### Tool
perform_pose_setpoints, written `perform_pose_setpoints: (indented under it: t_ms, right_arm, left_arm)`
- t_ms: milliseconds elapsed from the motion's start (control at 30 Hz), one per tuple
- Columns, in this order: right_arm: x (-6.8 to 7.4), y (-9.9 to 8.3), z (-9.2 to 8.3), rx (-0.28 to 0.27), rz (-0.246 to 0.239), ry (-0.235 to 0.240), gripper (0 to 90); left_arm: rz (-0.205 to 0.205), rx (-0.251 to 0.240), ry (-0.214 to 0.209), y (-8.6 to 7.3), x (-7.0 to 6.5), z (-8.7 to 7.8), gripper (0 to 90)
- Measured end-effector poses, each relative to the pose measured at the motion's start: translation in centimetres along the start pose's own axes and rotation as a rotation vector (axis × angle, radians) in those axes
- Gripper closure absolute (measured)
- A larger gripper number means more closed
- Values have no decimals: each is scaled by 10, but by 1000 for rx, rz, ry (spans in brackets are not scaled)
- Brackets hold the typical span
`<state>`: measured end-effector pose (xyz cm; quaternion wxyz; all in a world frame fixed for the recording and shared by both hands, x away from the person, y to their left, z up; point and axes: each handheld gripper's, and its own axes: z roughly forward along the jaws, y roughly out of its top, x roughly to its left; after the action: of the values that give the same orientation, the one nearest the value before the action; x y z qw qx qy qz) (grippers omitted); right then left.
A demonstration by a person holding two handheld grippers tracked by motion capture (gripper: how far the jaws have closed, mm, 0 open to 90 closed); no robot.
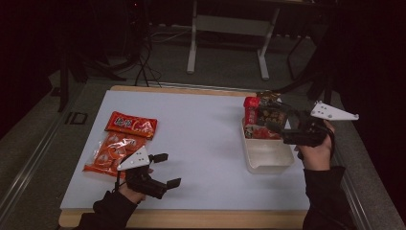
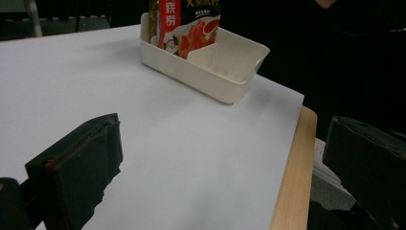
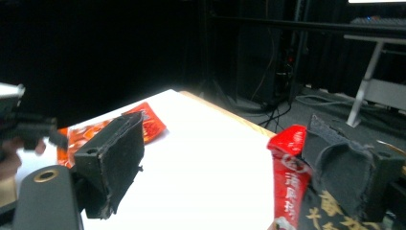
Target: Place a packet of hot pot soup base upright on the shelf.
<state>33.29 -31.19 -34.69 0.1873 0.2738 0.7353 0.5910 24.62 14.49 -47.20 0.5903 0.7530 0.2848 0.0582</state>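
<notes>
Two snack packets [image 1: 119,141] lie on the table's [image 1: 201,129] left; the packet-filled bin [image 1: 268,155] sits right.

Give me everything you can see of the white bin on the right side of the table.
The white bin is a rectangular open-top tub, plastic by its look, with rounded corners, a dipped lip at its near end and an inner divider. It sits flat on the white tabletop, near the right edge. Its far part holds upright snack packets; the near part looks empty. The right claw hovers open over the packets, not visibly touching the bin.
</notes>
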Motion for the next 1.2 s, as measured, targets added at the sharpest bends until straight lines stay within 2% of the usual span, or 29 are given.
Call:
perform_pose_setpoints:
  t_ms: [133,233,300,333,400,433,467,533,567,600,633,667,767,933,967,1000,1033,1100,1133,1200]
  right_arm:
    - [14,-5,-1,7,-4,45,148]
    - [23,-11,0,28,-9,61,148]
    - [29,-17,2,40,-8,78,148]
    - [33,-20,3,48,-20,81,148]
    - [39,-27,6,57,-24,95,148]
    - [41,-31,8,64,-17,110,149]
    - [43,-36,9,65,-9,113,150]
    - [45,-40,12,71,-2,123,150]
    - [50,-47,14,81,4,134,148]
    - [52,-50,14,79,7,140,148]
    - [55,-54,15,81,9,153,148]
    - [55,-54,15,81,9,153,148]
    - [65,-63,13,82,13,173,148]
    - [76,-72,7,78,13,193,145]
    - [76,-72,7,78,13,193,145]
    - [80,-74,3,71,13,199,145]
    - [80,-75,1,61,9,205,145]
    - [82,-75,0,57,12,210,145]
    - [84,-76,-2,58,16,209,145]
    - [85,-78,-3,52,18,215,145]
  left_arm:
    - [-1,-2,15,12,9,-17,5]
    - [12,-2,60,18,15,-29,5]
    - [14,-3,67,19,17,-33,23]
    - [21,-9,82,22,20,-42,28]
    - [21,-8,102,25,24,-48,29]
    - [21,-8,102,25,24,-48,31]
    - [28,-7,123,27,26,-54,53]
    - [28,-7,123,27,26,-54,56]
    - [33,0,143,27,28,-61,68]
    - [33,0,143,27,28,-61,79]
    - [46,1,169,27,30,-66,96]
    - [46,1,169,27,30,-66,120]
    - [34,16,198,24,41,-75,148]
    - [12,3,284,18,62,-90,267]
    - [12,3,284,18,62,-90,301]
    - [6,14,313,17,72,-96,347]
    - [6,15,338,16,76,-98,379]
    - [5,19,345,16,80,-100,423]
    - [-1,34,392,15,89,-104,427]
    - [-21,46,442,12,101,-107,481]
